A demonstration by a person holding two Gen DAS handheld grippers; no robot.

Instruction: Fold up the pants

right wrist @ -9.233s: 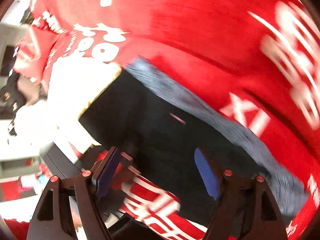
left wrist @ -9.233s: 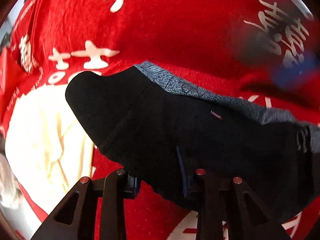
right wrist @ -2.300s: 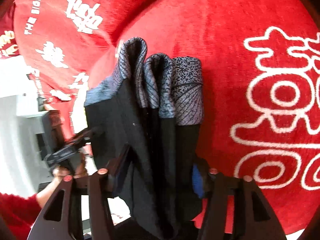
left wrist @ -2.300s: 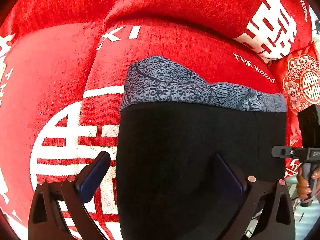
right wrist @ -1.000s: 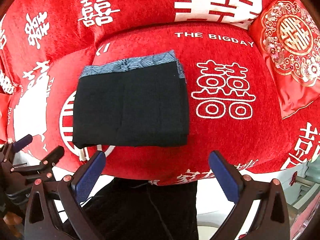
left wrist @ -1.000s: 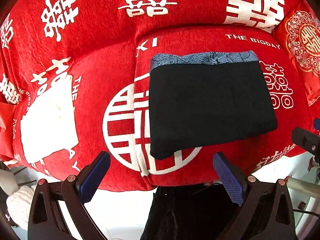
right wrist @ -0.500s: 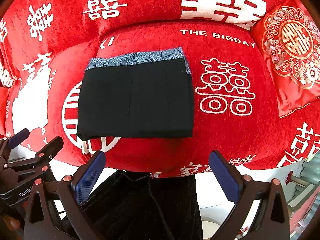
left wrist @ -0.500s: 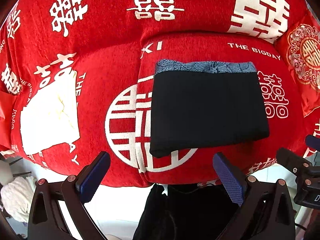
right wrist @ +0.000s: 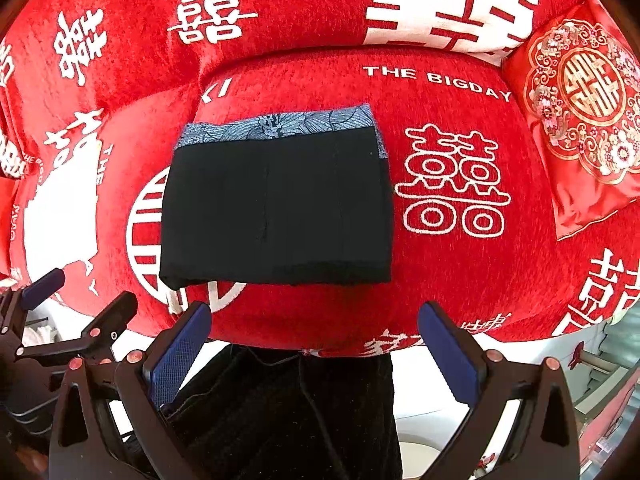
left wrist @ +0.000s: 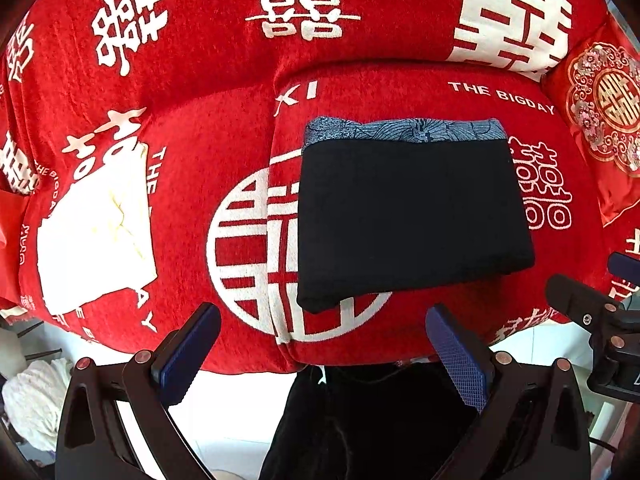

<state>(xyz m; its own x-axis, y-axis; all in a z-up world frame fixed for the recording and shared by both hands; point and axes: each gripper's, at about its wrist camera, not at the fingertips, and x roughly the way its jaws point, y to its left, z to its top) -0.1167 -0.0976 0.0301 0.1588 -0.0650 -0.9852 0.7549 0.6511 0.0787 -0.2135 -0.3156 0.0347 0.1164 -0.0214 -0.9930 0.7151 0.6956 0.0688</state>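
**Black knit, folded flat on red plush**

Left wrist view: black pants lie as a compact rectangular stack on the red sofa seat cushion, the blue-grey patterned waistband along the far edge. The left gripper hangs off the cushion's front edge with its fingers spread wide and empty, well apart from the cloth. A cream folded garment rests on the neighbouring cushion.

Right wrist view: the pants sit squarely mid-cushion, a faint vertical seam showing on the top layer and several layers visible at the right edge. The right gripper is likewise held back, blue ribbed pads parted, holding nothing. A satin embroidered pillow leans at the far right.

Judging by the drape, the fabric is soft, light and limp, matte rather than slippery; the plush velour beneath should grip it. Any lift would best pinch the full thickness at both near corners, or the stack may slump open. The fold looks complete.
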